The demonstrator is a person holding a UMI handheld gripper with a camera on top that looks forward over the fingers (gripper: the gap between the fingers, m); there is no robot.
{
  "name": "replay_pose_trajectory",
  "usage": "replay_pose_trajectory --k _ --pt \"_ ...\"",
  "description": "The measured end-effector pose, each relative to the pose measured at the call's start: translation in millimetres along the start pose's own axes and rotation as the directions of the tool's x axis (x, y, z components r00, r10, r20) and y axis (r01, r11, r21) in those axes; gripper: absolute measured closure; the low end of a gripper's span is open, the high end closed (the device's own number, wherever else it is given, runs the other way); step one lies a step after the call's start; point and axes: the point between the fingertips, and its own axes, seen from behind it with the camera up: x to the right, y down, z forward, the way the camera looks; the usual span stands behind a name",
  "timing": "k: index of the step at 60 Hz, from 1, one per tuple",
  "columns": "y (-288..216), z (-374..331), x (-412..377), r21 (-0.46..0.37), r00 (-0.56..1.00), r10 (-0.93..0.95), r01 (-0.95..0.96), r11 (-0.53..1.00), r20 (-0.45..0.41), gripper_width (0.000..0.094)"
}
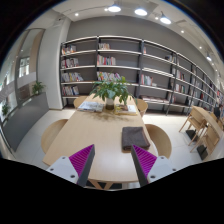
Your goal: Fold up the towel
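A dark grey towel (135, 136) lies folded in a flat rectangle on the light wooden table (95, 135), on its right half. My gripper (113, 165) hovers over the table's near edge, well short of the towel. Its fingers with purple pads (83, 160) are spread wide apart and hold nothing. The towel sits just ahead of the right finger (146, 162).
A potted green plant (111, 92) stands at the table's far end with papers (92, 106) beside it. Wooden chairs (52, 132) ring the table. Long bookshelves (120, 70) line the back wall. Another table with chairs (205, 125) stands at the right.
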Motion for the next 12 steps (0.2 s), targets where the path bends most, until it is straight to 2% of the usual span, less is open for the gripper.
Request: replay_pose_trajectory --k 12 --pt "-9.8 -17.2 -15.8 0.03 1.0 -0.006 0.005 1.0 0.015 0.0203"
